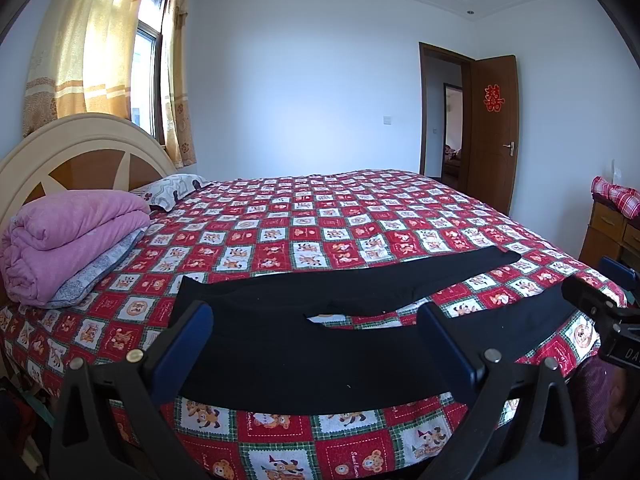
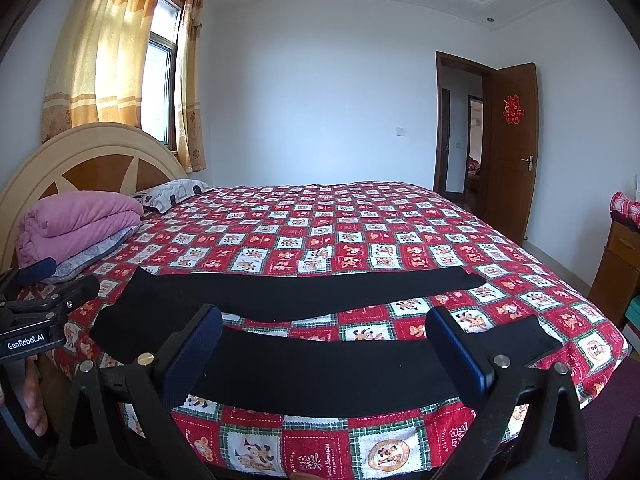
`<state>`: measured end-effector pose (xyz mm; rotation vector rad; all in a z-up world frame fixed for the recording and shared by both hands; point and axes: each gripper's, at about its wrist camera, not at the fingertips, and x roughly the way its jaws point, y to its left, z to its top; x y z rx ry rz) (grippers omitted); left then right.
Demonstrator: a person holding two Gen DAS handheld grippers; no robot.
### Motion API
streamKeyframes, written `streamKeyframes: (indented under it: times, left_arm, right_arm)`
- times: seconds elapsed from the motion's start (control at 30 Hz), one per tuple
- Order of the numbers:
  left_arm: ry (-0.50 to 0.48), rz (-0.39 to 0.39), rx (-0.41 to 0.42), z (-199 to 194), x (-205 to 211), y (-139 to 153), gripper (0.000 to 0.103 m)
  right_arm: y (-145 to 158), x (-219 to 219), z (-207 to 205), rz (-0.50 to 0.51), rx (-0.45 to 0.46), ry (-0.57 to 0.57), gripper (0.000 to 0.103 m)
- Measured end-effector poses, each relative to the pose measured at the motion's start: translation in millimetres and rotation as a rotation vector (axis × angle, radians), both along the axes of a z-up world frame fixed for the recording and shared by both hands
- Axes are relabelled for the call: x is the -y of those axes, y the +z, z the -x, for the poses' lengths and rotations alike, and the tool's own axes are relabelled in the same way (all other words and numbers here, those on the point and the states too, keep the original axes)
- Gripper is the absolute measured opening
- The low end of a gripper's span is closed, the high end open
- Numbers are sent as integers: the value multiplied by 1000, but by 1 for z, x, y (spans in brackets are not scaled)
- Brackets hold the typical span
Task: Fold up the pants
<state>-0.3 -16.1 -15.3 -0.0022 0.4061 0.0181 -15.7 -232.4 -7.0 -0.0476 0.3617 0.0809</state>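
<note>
Pants (image 1: 320,344), black, lie flat near the front edge of the bed (image 1: 360,216), waist to the left, both legs running right with a gap between them, spread ready for folding. The left gripper (image 1: 316,344) and right gripper (image 2: 324,352) hover above them, jaws spread wide and empty, apparently lining up to grab the near leg.

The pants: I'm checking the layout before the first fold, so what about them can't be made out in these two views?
- Left wrist view: the pants near leg's cuff is hidden by the right gripper.
- Right wrist view: the waistband end is partly behind the left gripper.
- Both views: fingers cover parts of the near leg; black fabric shows no seams or front/back.
</note>
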Motion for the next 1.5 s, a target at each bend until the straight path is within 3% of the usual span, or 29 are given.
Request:
streamKeyframes:
  times: [0.33, 0.83, 1.17, 1.27, 1.5]
  left_arm:
    - [-1, 2, -3, 0, 1, -2, 103]
    - [25, -15, -96, -32, -11, -40, 103]
    - [172, -35, -237, -111, -92, -87, 103]
    - [201, -14, -257, -139, -118, -90, 103]
    - [237, -59, -269, -214, -177, -89, 103]
  right_arm:
    - [-3, -1, -4, 4, -13, -5, 102]
    - [-28, -4, -25, 43, -70, -24, 102]
    - [-68, 21, -74, 63, -189, -94, 102]
    - [-78, 32, -90, 69, -217, -112, 102]
    - [-100, 58, -131, 74, -282, -142, 102]
